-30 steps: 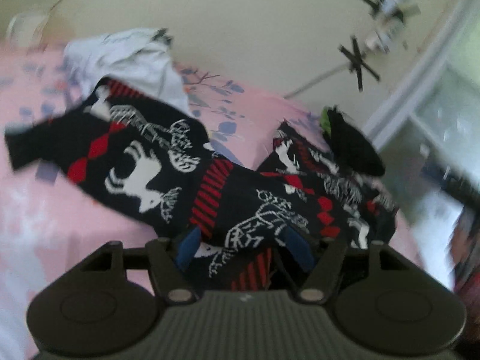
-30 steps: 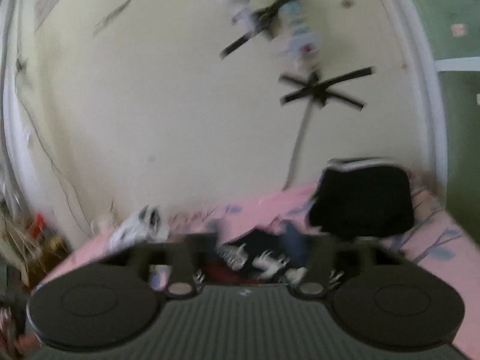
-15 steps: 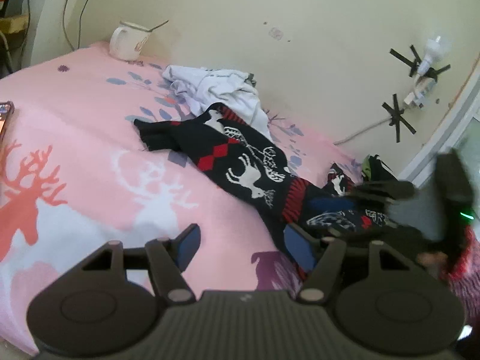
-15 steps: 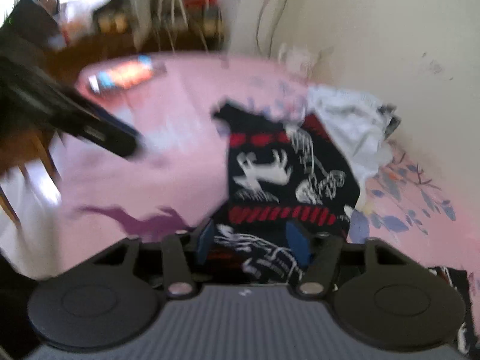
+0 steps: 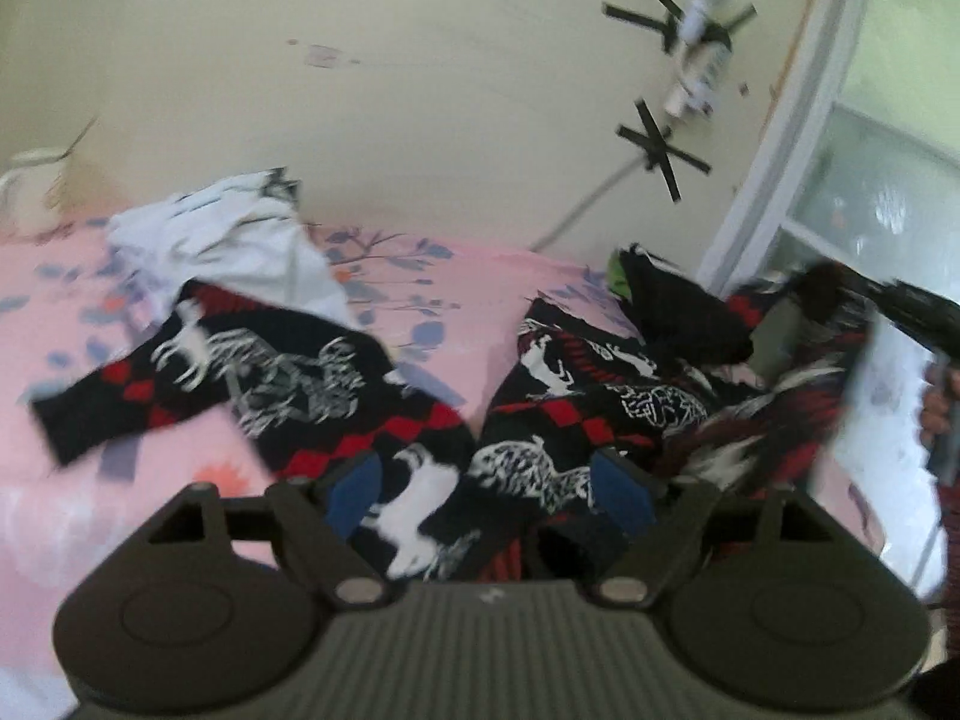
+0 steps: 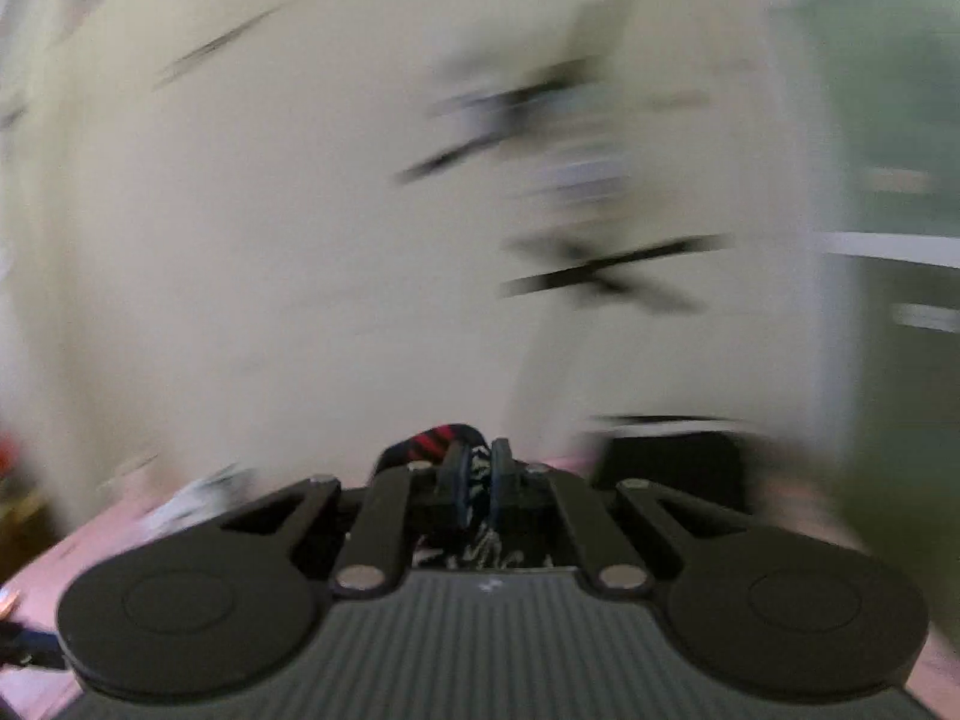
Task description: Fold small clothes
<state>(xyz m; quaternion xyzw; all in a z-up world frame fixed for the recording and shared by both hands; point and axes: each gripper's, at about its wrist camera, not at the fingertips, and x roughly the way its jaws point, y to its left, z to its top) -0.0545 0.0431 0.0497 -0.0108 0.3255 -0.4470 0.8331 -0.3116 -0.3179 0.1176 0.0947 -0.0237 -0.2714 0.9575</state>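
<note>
A black knit garment with red diamonds and white deer [image 5: 312, 384] lies spread on the pink bed sheet [image 5: 78, 480]. My left gripper [image 5: 486, 495] is open, its blue pads on either side of the garment's near part. My right gripper [image 6: 475, 483] is shut on a fold of the same patterned knit [image 6: 438, 438], lifted with the wall behind it. The right gripper [image 5: 900, 312] also shows blurred at the right in the left wrist view, with cloth hanging from it.
A white garment [image 5: 228, 246] lies crumpled at the back by the wall. A dark cloth with a green bit [image 5: 672, 300] sits at the back right. A white mug [image 5: 30, 180] stands far left. A window frame [image 5: 774, 168] is at the right.
My left gripper has moved in over the knit garment, still open. My right gripper has closed on the knit and swung up fast to face the wall.
</note>
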